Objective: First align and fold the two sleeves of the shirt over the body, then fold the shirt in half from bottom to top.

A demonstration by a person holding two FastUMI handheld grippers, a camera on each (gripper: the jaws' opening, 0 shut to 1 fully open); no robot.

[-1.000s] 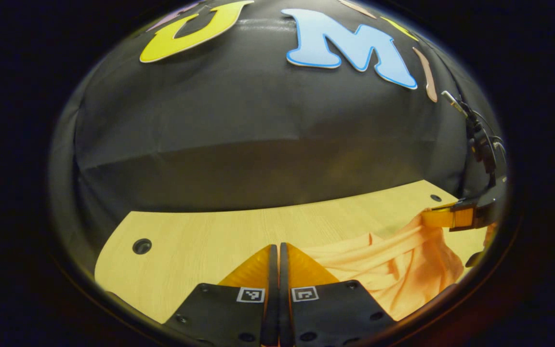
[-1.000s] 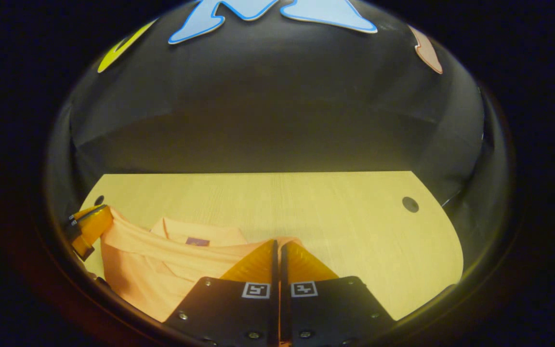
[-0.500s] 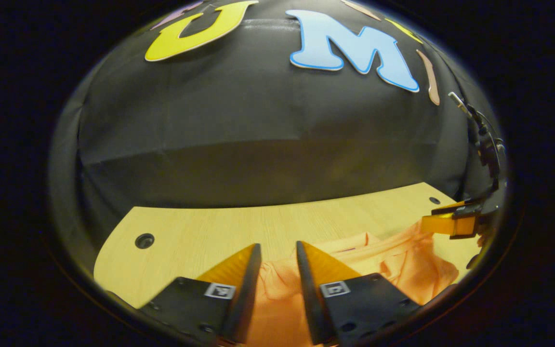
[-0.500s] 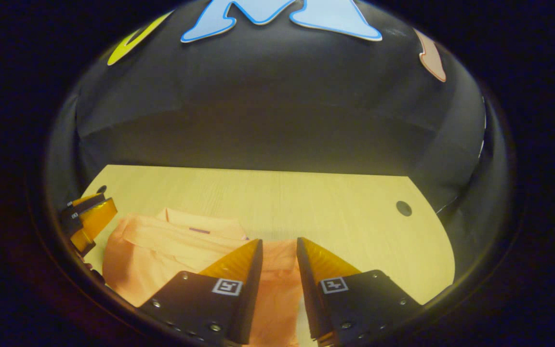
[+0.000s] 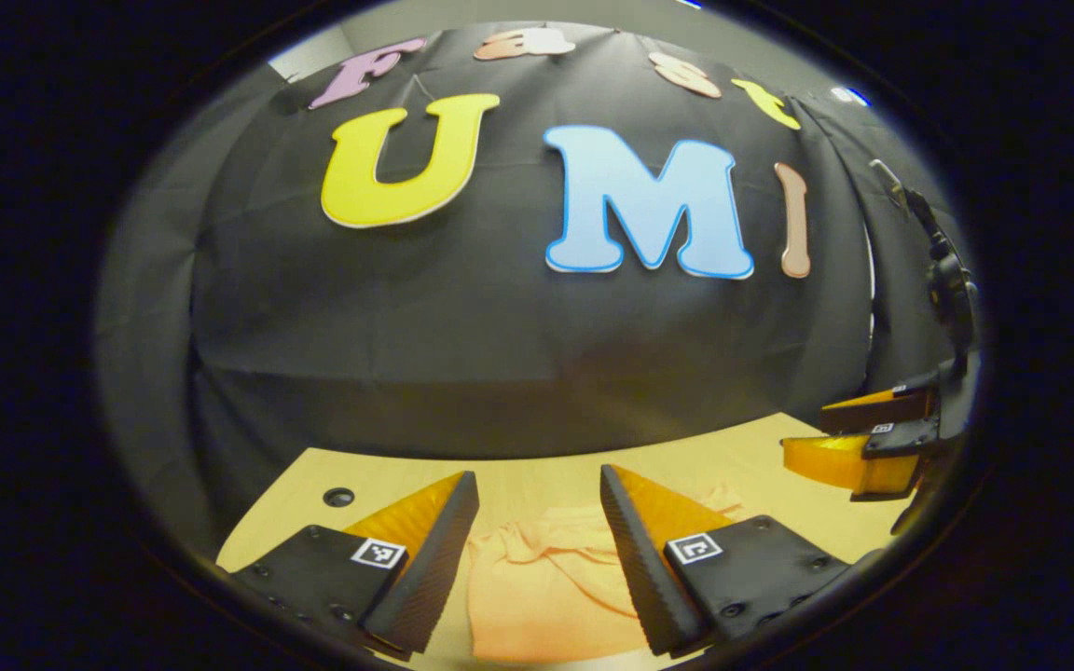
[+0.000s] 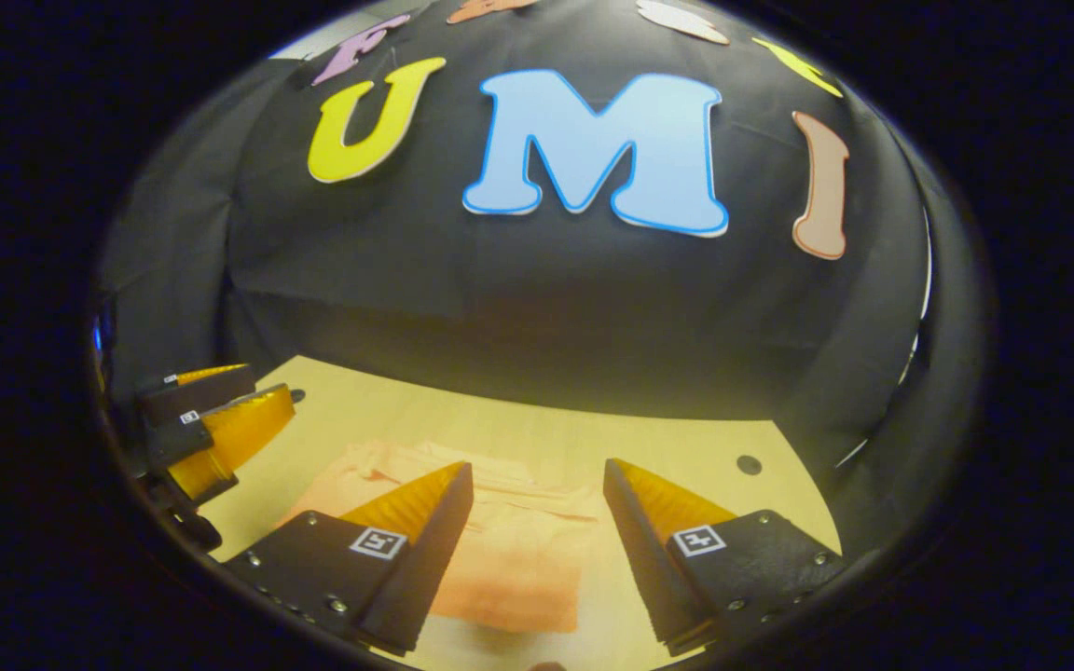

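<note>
Left gripper view: shirt (image 5: pixel 546 587) below hand-held gripper (image 5: pixel 537 540).

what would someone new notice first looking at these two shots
The orange shirt stands out first, lying folded into a compact bundle on the pale wooden table. Next come the two hand-held grippers, both open above it: the right hand-held gripper frames the shirt between its fingers in the right gripper view, and the left hand-held gripper does likewise in the left gripper view. Neither touches the cloth.
</note>
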